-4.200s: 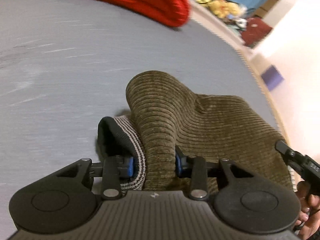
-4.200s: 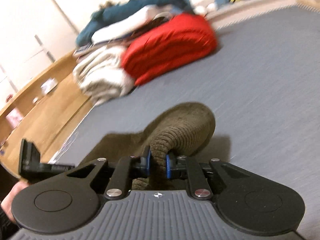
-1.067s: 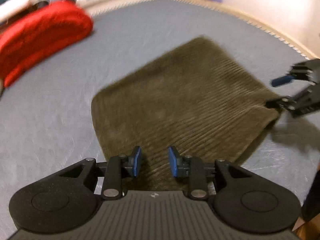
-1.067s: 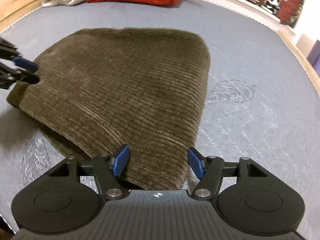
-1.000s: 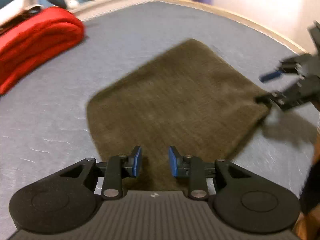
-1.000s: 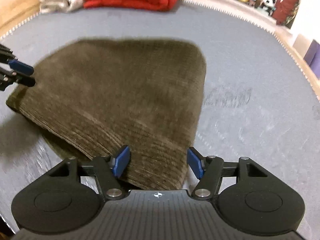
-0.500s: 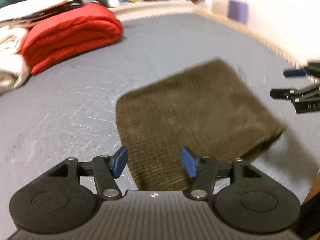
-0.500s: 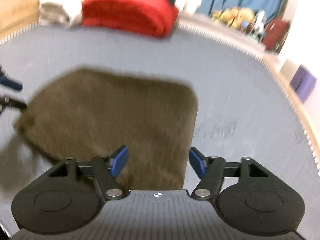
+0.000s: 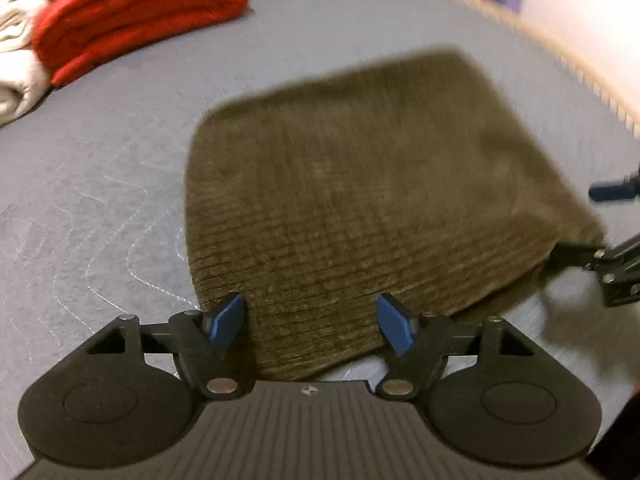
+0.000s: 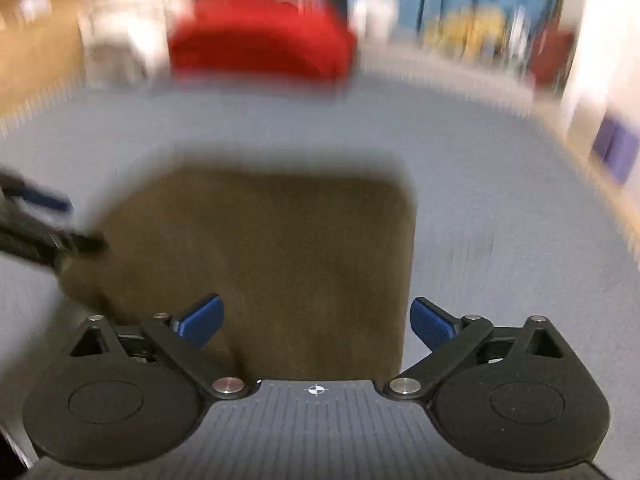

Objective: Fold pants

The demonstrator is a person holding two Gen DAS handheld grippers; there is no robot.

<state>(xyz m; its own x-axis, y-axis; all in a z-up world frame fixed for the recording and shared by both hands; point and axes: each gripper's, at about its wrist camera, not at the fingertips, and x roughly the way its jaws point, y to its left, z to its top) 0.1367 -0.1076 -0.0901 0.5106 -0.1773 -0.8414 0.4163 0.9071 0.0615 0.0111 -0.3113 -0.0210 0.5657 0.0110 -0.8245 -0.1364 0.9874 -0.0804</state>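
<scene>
The left gripper (image 9: pixel 312 322) has its fingers (image 9: pixel 226 318) spread apart, empty, over the near edge of the folded pants (image 9: pixel 360 208). The right gripper (image 10: pixel 316 322) is likewise spread wide above the pants' near edge. They lie flat on the grey bed (image 9: pixel 100 160), a red blanket (image 9: pixel 136 12) beyond.

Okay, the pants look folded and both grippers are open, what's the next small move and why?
Probably draw both grippers straight back and clear. The pants lie flat as one compact folded rectangle on the grey bed, and the left gripper and right gripper are open, holding nothing. No loose leg or corner shows, though blur hides fine wrinkles.
</scene>
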